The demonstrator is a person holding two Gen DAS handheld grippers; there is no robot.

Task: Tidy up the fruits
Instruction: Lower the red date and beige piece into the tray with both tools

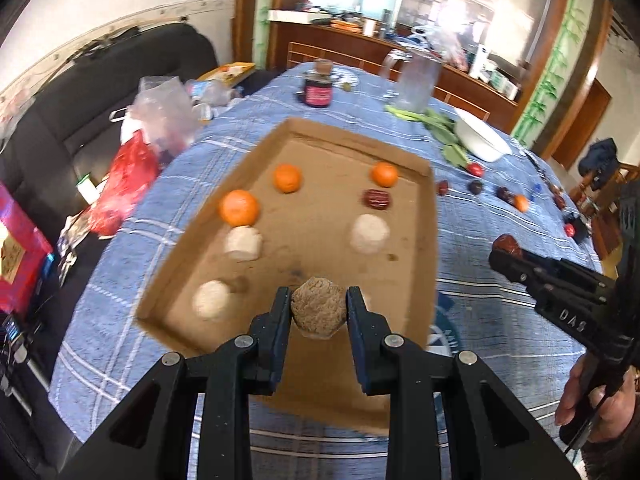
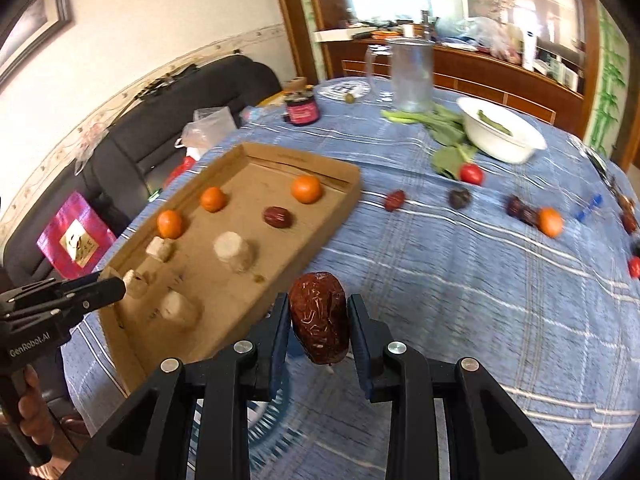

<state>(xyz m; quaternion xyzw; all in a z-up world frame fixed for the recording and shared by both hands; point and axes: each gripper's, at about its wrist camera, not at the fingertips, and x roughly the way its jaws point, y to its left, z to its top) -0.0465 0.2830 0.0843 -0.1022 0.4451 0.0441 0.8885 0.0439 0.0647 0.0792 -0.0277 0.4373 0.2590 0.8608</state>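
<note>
A shallow cardboard tray [image 1: 424, 248] [image 2: 344, 184] lies on the blue checked tablecloth. In it are three oranges [image 1: 239, 208] [image 2: 306, 189], one red date [image 1: 377, 199] [image 2: 277, 216] and several pale round cakes [image 1: 369, 233] [image 2: 233, 251]. My left gripper [image 1: 319, 300] is shut on a brown crumbly cake [image 1: 318, 307] above the tray's near end. My right gripper [image 2: 319, 304] is shut on a wrinkled red date [image 2: 319, 316], held above the cloth just right of the tray; it shows in the left wrist view [image 1: 505, 245] too.
Loose dates [image 2: 395, 200], an orange [image 2: 550, 222] and small red fruits [image 2: 471, 173] lie on the cloth to the right. A white bowl [image 2: 500, 146], greens [image 2: 448, 120], a clear pitcher [image 2: 412, 76] and a dark jar [image 2: 300, 110] stand at the back. A black sofa with bags [image 1: 128, 168] is on the left.
</note>
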